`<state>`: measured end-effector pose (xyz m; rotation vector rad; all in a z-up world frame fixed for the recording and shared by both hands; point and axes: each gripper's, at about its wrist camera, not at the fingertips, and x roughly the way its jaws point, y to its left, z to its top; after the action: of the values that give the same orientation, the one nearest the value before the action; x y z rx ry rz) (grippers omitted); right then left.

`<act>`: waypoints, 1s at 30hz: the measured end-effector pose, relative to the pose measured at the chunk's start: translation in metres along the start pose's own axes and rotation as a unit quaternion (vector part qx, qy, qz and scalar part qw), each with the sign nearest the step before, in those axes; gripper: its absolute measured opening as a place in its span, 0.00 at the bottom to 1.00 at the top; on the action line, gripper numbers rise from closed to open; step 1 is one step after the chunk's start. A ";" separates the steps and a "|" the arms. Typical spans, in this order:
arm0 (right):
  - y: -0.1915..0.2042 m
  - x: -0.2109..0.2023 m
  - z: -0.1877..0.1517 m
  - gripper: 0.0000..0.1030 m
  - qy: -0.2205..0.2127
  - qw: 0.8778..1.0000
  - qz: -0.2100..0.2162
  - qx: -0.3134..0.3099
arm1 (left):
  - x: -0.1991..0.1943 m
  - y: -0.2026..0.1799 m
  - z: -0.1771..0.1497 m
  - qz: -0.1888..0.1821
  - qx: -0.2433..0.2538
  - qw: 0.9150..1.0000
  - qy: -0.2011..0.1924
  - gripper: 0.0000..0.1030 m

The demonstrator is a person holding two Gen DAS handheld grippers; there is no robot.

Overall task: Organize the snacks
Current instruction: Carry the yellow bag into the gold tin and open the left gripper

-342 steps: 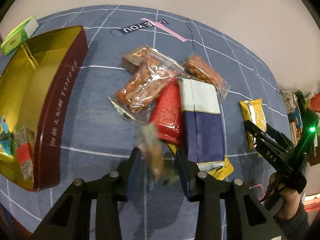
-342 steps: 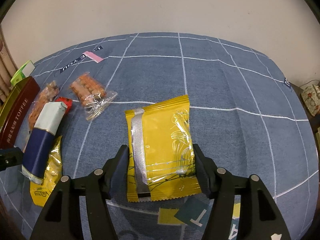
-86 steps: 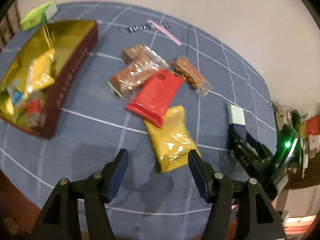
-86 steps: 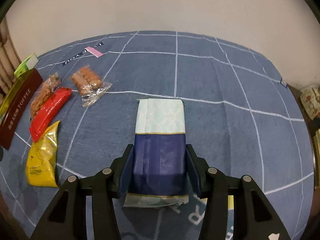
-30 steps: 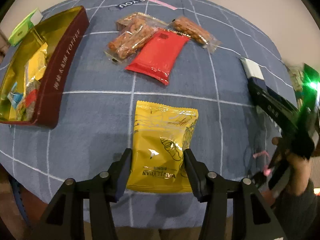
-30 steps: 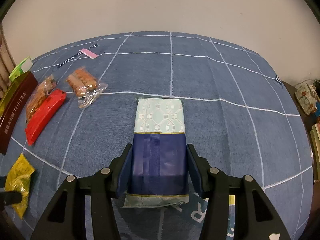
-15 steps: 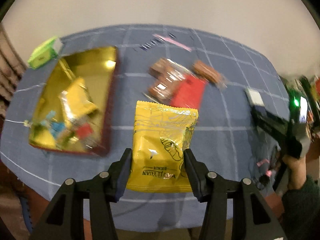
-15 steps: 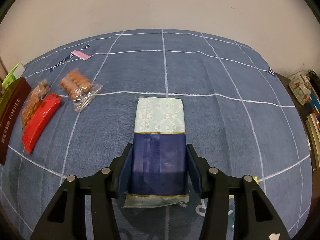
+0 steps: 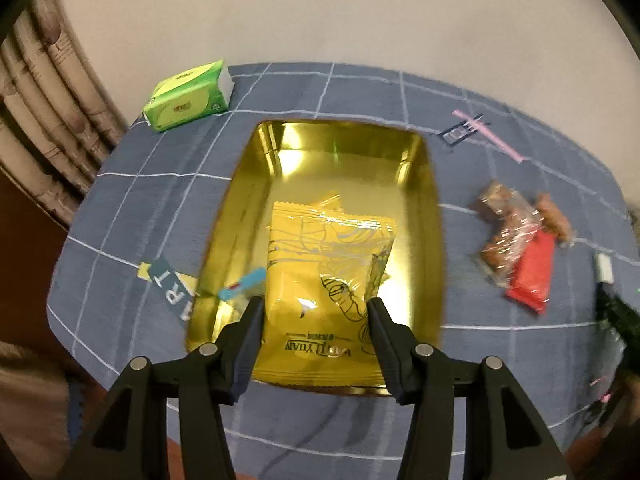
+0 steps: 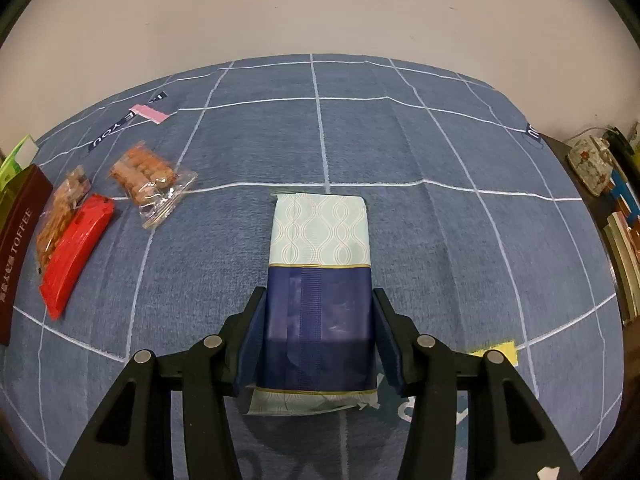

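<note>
In the left wrist view my left gripper [image 9: 316, 316] is shut on a yellow snack packet [image 9: 328, 272] and holds it above the open gold tin [image 9: 340, 140]. Inside the tin lie another yellow packet [image 9: 316, 205] and a small blue-wrapped sweet [image 9: 245, 283]. In the right wrist view my right gripper [image 10: 318, 328] is shut on a dark blue and pale patterned packet [image 10: 320, 248], held just over the blue cloth. That gripper also shows dimly at the left view's right edge [image 9: 616, 316].
A red packet [image 10: 76, 248] and two clear bags of brown snacks [image 10: 150, 180] [image 10: 60, 210] lie on the grid-patterned blue tablecloth [image 10: 400, 140] beside the tin's maroon side [image 10: 16, 248]. A green tissue pack [image 9: 188, 94] sits behind the tin. Clutter stands off the table's right edge [image 10: 592, 164].
My left gripper has carried the yellow packet from over the cloth leftward to above the tin. The right gripper and its blue packet have hardly moved.
</note>
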<state>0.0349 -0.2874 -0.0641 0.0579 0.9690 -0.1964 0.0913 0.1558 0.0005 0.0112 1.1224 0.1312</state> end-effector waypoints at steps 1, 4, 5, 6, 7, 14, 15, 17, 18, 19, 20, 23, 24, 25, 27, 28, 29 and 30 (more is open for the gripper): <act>0.000 0.000 0.000 0.45 0.001 1.000 -0.001 0.002 | 0.005 0.002 0.001 0.004 0.003 1.000 0.002 0.51; 0.001 0.000 0.000 0.45 0.002 1.000 -0.004 0.005 | 0.018 0.010 0.001 0.011 0.014 1.000 0.012 0.51; 0.000 0.000 0.000 0.45 0.003 1.000 -0.004 0.006 | 0.022 0.011 0.001 0.013 0.016 1.000 0.017 0.51; 0.001 0.000 0.000 0.45 0.003 1.000 -0.005 0.007 | 0.027 0.013 0.001 0.015 0.016 1.000 0.021 0.51; 0.001 -0.001 0.000 0.45 0.004 1.000 -0.006 0.008 | 0.031 0.014 0.001 0.015 0.019 0.999 0.024 0.51; 0.000 0.000 0.001 0.45 0.010 1.000 -0.011 0.015 | 0.046 0.021 -0.005 0.023 0.033 0.999 0.037 0.51; 0.001 0.000 0.001 0.45 0.010 1.000 -0.011 0.016 | 0.045 0.022 -0.005 0.022 0.033 0.999 0.034 0.51; 0.001 0.000 0.001 0.45 0.011 1.000 -0.013 0.016 | 0.045 0.024 -0.005 0.022 0.033 0.999 0.032 0.51; 0.001 0.000 0.001 0.45 0.011 1.000 -0.014 0.017 | 0.045 0.024 -0.005 0.023 0.032 0.999 0.032 0.52; 0.001 0.000 0.001 0.45 0.012 1.000 -0.014 0.017 | 0.046 0.025 -0.005 0.025 0.031 0.999 0.032 0.52; 0.001 0.000 0.002 0.45 0.012 1.000 -0.015 0.018 | 0.046 0.026 -0.005 0.026 0.030 0.999 0.031 0.53; 0.003 0.000 0.002 0.45 0.013 1.000 -0.017 0.018 | 0.047 0.027 -0.004 0.030 0.026 0.999 0.028 0.53; 0.003 0.000 0.002 0.44 0.013 1.000 -0.018 0.017 | 0.048 0.028 -0.004 0.030 0.026 0.999 0.027 0.53; 0.003 0.000 0.002 0.44 0.013 1.000 -0.019 0.017 | 0.048 0.028 -0.004 0.030 0.026 0.999 0.027 0.53; 0.003 0.000 0.003 0.44 0.015 1.000 -0.020 0.016 | 0.048 0.027 -0.005 0.033 0.026 0.999 0.026 0.54; 0.003 0.000 0.003 0.44 0.015 1.000 -0.022 0.015 | 0.048 0.026 -0.005 0.034 0.026 0.999 0.026 0.54; 0.004 0.000 0.003 0.44 0.016 1.000 -0.023 0.014 | 0.048 0.026 -0.005 0.035 0.025 0.999 0.026 0.54; 0.004 0.000 0.004 0.44 0.016 0.999 -0.024 0.014 | 0.047 0.026 -0.005 0.035 0.024 0.999 0.025 0.54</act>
<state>0.0386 -0.2845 -0.0623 0.0637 1.0007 -0.2532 0.1046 0.1865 -0.0419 0.0916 1.1756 0.1679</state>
